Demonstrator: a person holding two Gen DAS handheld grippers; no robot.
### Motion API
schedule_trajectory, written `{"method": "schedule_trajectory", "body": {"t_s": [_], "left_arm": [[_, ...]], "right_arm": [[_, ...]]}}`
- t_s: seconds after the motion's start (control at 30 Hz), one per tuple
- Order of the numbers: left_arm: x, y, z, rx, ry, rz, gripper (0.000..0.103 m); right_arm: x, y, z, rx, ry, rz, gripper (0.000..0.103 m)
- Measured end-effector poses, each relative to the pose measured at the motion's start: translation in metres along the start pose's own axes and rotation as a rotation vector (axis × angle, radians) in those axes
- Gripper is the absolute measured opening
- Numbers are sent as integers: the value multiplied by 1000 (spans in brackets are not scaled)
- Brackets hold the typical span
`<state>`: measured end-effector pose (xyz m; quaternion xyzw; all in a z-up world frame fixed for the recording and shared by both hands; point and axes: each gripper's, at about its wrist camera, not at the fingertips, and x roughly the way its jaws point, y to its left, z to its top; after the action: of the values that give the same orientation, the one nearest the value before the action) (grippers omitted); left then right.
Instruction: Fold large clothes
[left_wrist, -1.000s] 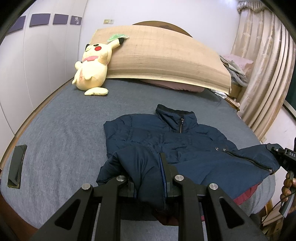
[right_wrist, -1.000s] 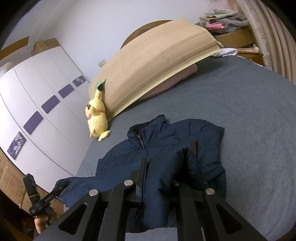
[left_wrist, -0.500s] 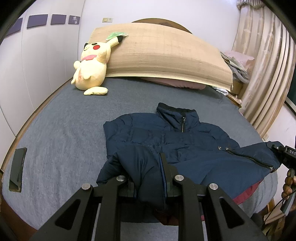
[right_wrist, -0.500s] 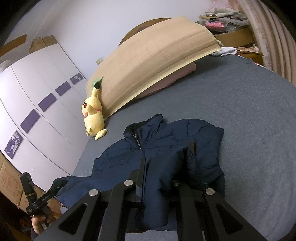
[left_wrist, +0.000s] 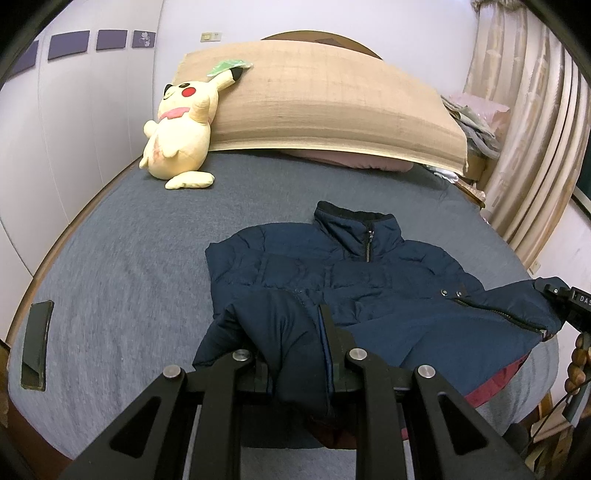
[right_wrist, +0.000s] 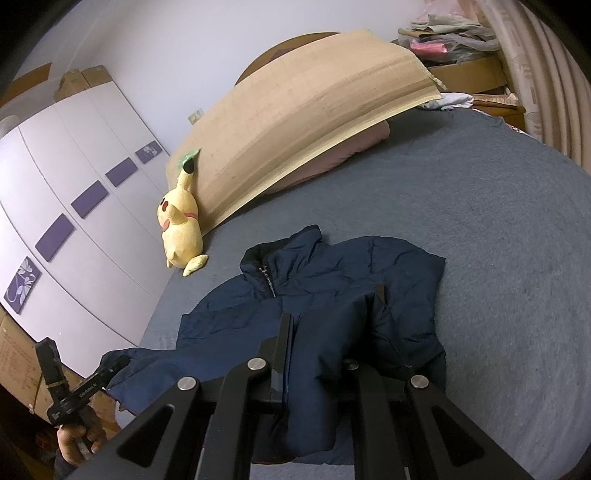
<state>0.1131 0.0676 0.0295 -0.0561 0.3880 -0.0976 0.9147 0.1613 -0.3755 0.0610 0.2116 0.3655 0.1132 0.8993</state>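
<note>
Nothing shifted, both tongs (left_wrist: 295, 354) (right_wrist: 325, 343) seemingly clamping jacket (left_wrist: 369, 280)

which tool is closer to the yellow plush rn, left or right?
Left. The left tool grips the jacket on the side toward the yellow plush; the right tool holds the jacket's opposite end, farther from it.

Free: bare grey bed (left_wrist: 122, 266) lies left of the navy jacket (left_wrist: 369, 280) and beyond its collar | Blocked: yellow plush toy (left_wrist: 177, 136) and tan mat (left_wrist: 325, 107) line the headboard end | Left edge: dark flat phone-like object (left_wrist: 36, 345) | Right: curtain (left_wrist: 535, 147) crowds the bedside.
</note>
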Motion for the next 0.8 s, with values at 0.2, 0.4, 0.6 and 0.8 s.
{"method": "schedule_trajectory", "body": {"t_s": [0.2,0.4,0.6,0.8], "left_arm": [[8,2,6,1,17,0,20],[15,3,12,3,31,6,20],[24,0,17,13,49,21,20],[31,-2,20,25,56,31,20]], "right_arm": [[6,-1,6,-5,9,-8,10],[15,-1,13,-9,17,-13,10],[25,-5,16,0,28,-21,10],[33,-7,20,8,39,-33,10]]}}
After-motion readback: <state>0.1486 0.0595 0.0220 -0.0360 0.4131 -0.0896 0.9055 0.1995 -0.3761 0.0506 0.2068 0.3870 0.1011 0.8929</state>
